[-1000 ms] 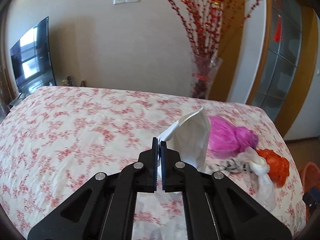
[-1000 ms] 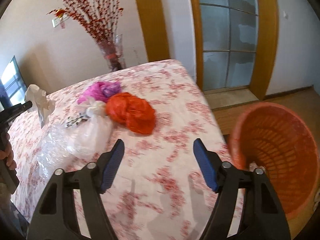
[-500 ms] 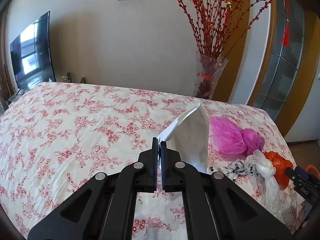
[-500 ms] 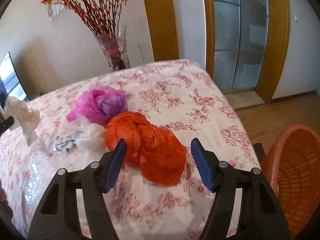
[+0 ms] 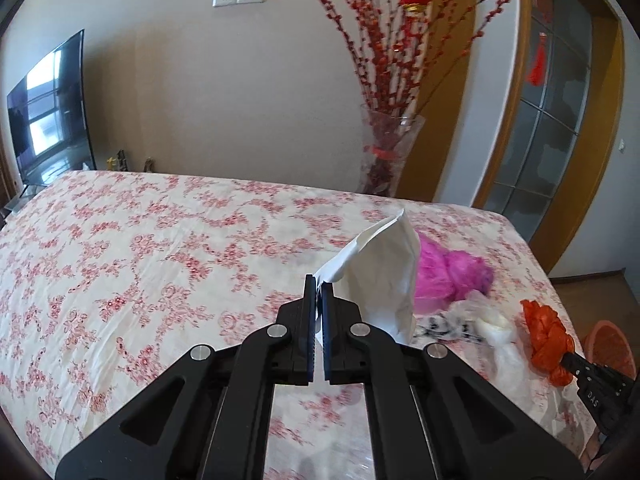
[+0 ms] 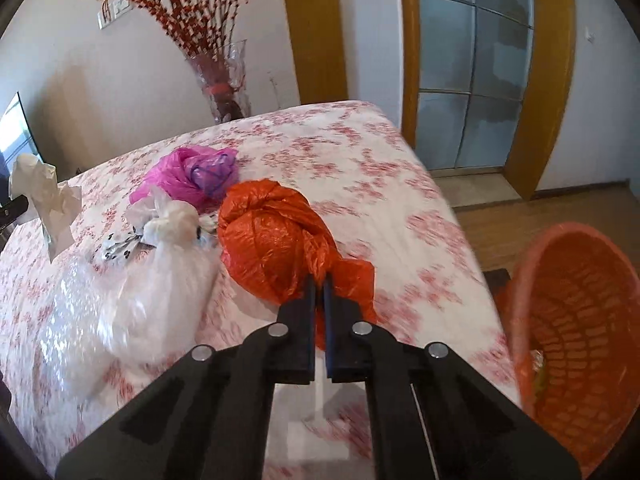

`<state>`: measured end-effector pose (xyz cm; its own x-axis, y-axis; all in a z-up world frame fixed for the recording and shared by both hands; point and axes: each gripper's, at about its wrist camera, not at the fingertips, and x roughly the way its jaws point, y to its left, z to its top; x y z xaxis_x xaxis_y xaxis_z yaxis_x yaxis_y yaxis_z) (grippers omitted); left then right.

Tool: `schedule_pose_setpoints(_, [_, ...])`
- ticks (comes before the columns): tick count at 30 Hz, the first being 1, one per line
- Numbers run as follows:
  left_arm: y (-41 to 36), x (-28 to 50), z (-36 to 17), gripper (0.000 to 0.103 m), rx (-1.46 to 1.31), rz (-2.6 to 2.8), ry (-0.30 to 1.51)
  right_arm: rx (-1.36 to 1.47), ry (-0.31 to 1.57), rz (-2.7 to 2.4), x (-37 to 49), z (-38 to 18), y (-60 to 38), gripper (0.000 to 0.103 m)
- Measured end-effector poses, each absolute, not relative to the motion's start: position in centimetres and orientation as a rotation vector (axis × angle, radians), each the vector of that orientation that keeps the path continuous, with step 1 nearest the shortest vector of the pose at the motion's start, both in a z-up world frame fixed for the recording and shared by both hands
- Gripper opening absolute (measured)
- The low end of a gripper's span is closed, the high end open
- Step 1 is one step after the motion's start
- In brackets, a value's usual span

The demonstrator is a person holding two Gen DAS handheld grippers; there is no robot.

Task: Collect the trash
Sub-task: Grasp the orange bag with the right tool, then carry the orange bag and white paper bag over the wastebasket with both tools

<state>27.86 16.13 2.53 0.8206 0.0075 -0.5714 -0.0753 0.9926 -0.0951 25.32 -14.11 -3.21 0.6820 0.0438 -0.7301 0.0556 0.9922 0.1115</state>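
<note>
Right gripper (image 5: 596,380), marked "DAS", pinches the orange bag (image 6: 272,240).

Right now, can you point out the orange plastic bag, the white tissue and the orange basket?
orange plastic bag (image 6: 272,240), right wrist view, on its bunched body above the jaws.
white tissue (image 5: 384,276), left wrist view, on its broad crumpled face.
orange basket (image 6: 576,320), right wrist view, on its latticed inner wall.

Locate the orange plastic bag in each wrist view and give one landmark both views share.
Left wrist: orange plastic bag at the right edge, on the floral bed.
Right wrist: orange plastic bag at centre, pinched in the right gripper.
Shared landmark: pink bag.
</note>
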Motion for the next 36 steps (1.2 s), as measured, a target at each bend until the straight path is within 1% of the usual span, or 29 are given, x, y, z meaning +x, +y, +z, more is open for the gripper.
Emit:
schedule_pose_setpoints(9, [11.5,25.4,4.1,0.002,-0.092,-0.056,0.588,0.179,0.779,-0.089,19.5,-1.5,-18.5,0.005])
schedule_pose_setpoints(18, [5.6,23.7,4.6,0.002,-0.062,-0.166,0.591,0.228,0.745,-0.181,15.0,-0.3,-23.1,0.005])
schedule_pose_setpoints(36, [-7.1,22.3,2.1,0.002,-0.031,-0.392,0.663,0.299,0.670,-0.361,9.1,1.7,-31.8,0.005])
